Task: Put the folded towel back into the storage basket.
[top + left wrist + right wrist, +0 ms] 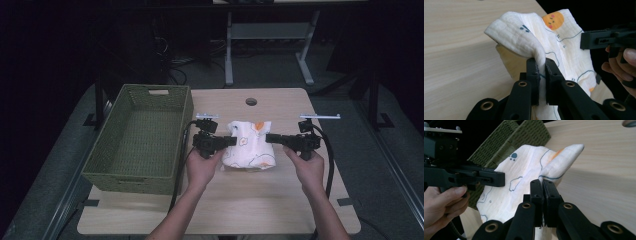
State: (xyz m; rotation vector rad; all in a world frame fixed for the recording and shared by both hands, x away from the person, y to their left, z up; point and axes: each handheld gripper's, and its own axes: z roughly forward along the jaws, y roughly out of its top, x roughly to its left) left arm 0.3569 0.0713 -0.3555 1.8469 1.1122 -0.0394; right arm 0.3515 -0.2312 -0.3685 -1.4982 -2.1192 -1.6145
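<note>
The surface carries a green basket at its left. Beside it a white cloth hangs between both tongs, its bottom edge hidden. The left tongs and right tongs each pinch a corner.

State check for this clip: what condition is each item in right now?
left gripper: shut on cloth edge
right gripper: shut on opposite edge
cloth: held up between both grippers, bunched, partly folded
basket: upright, nothing inside
</note>
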